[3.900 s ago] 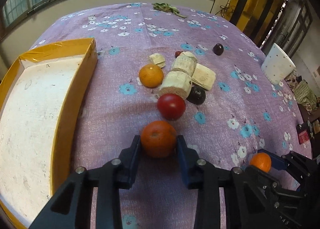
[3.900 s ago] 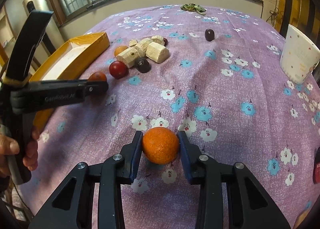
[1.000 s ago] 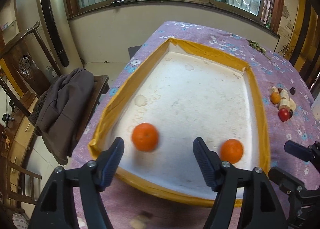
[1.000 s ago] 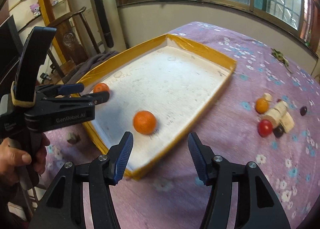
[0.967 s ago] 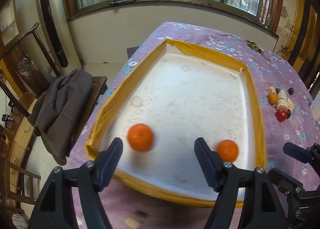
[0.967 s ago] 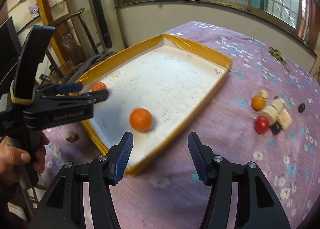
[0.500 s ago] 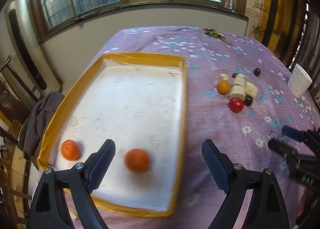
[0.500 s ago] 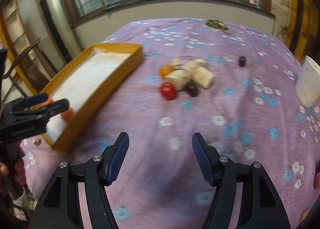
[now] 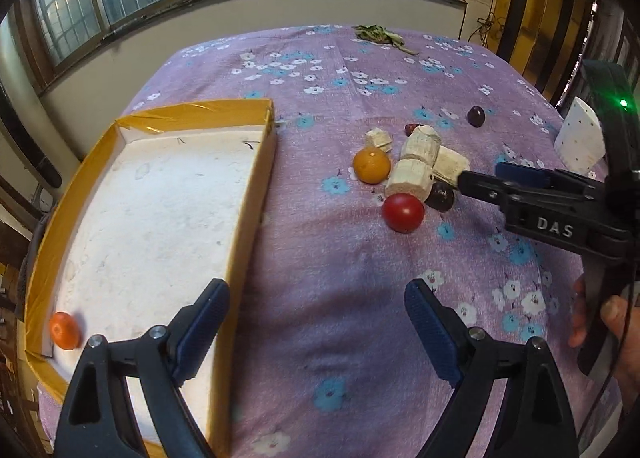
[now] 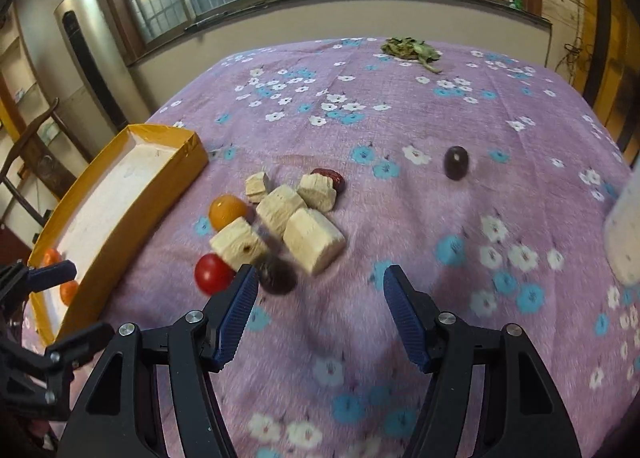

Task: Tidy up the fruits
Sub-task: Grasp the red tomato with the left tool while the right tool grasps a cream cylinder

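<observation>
Both the left gripper [image 9: 316, 330] and right gripper [image 10: 316, 300] were spread wide, holding nothing. The round red tomato [image 10: 213, 273] and dark plum [image 10: 277, 276] lay mid-bench against pale cut chunks [image 10: 314, 240]; a sideways nudge could send either rolling.

Item count, both views combined:

- Yellow tray [image 9: 256, 161]: 1.
- Oranges: 3. Two lie in the tray, the first tray orange [image 10: 52, 257] and the second tray orange [image 10: 69, 292]; the left wrist view shows only one of them. One loose orange [image 9: 371, 165] lies on the counter.
- Red tomato [image 9: 403, 212]: 1.
- Dark round fruits: 2, the near dark fruit [image 9: 440, 196] and the far dark fruit [image 9: 476, 115].
- Red date [image 10: 330, 177]: 1.
- Pale cut blocks [image 10: 314, 242]: 5, counted in the right wrist view.
- White cup [image 9: 578, 141]: 1.
- Leaf pile [image 10: 412, 47]: 1.
</observation>
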